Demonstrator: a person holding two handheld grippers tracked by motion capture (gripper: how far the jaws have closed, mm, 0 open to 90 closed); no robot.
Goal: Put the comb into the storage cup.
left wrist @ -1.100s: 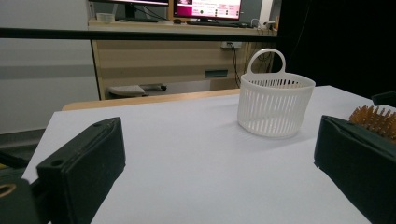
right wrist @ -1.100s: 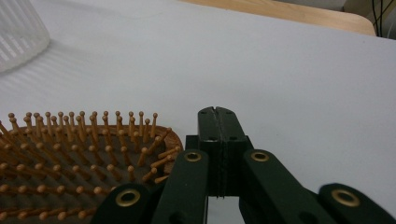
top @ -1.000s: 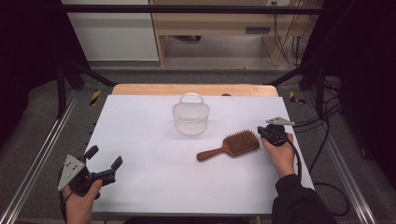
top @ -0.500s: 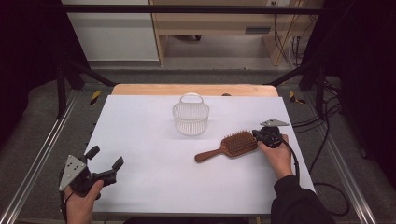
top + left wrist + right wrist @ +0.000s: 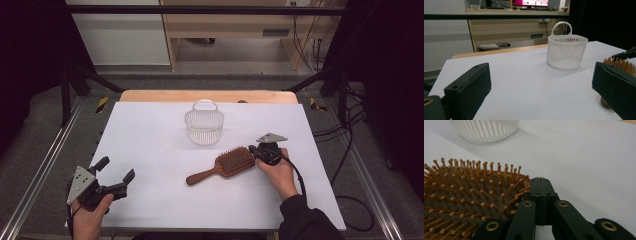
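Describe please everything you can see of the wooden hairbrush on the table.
The hairbrush is a brown paddle brush that looks wooden, with a broad, rounded rectangular head and a slim handle. It lies flat on the white table, bristles up; the pins are wood-coloured with small ball tips on a dark pad. The handle points toward the person's left and near side. The shut fingers of the right gripper rest against the head's edge. The white basket stands apart behind it.

Wooden paddle hairbrush (image 5: 226, 165) — bristles up, lying flat.

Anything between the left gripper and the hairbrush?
No: bare white table between the left gripper and the hairbrush, as the high view shows.
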